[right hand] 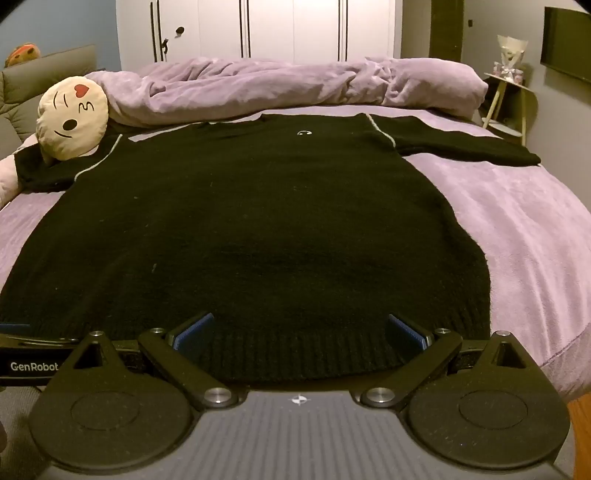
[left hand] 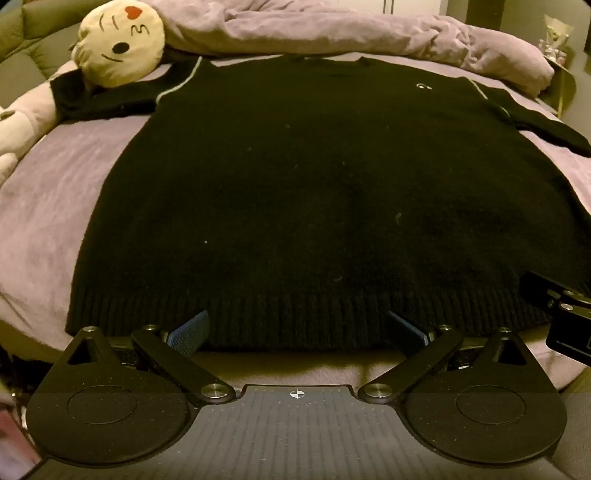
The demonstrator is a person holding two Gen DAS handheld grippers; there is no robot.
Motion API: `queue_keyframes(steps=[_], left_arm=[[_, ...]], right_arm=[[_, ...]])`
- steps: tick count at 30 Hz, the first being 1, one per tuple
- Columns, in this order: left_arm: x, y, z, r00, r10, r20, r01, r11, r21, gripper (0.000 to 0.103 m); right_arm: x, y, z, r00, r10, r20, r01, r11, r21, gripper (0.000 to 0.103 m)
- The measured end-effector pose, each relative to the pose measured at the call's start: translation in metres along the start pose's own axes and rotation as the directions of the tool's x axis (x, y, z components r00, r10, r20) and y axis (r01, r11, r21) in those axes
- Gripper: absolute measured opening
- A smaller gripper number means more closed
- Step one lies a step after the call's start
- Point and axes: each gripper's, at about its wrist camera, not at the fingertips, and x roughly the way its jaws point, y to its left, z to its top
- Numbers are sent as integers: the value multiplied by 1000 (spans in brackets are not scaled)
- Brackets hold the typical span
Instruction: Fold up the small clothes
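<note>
Nearest, the left gripper (left hand: 297,328) and right gripper (right hand: 300,330) both gape wide over the ribbed hem of a black knit sweater (right hand: 251,229), gripping nothing. The sweater lies flat on a plush lilac bed (right hand: 517,229). Beyond the sweater: an emoji cushion (right hand: 72,118), a rumpled duvet (right hand: 258,85), white wardrobe doors (right hand: 295,29).

Dim warm light; fisheye bending, dark corners.
</note>
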Motion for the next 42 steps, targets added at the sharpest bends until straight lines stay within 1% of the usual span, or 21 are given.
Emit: queue_keyframes(steps=[42], left_arm=[[-3,2,2,1000,-1,-8,0,1000,-24,103]], right_arm=[[-3,-1,3,1000,-3,5,3,1000,15,99]])
